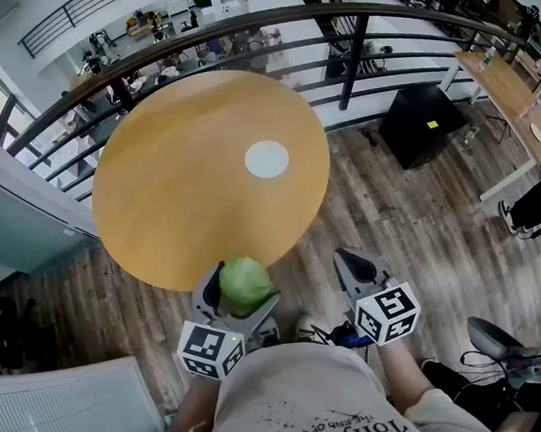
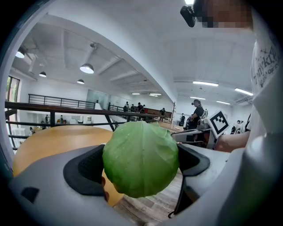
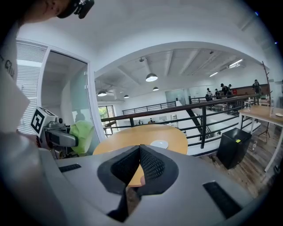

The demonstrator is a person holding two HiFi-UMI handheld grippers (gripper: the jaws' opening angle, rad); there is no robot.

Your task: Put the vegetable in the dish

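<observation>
Round green cabbage (image 1: 245, 280) clamped in the wide-spread left gripper (image 2: 139, 164), right gripper (image 3: 139, 154) pinched together, empty, white dish (image 1: 266, 159) on round wooden table (image 1: 173, 181), grey shirt (image 1: 305, 395) lettered "Club"

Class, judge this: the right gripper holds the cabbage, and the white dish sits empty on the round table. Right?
No. The left gripper holds the cabbage, as the left gripper view shows; the dish does sit empty on the table.

The dish (image 1: 266, 159) lay on the round table (image 1: 175, 200), right of centre. The cabbage (image 1: 245, 278) sat between the jaws of the left gripper (image 1: 241, 296) at the table's near edge. The right gripper (image 1: 352, 263) was to its right, off the table. A railing (image 1: 235, 23) ran behind the table
</observation>
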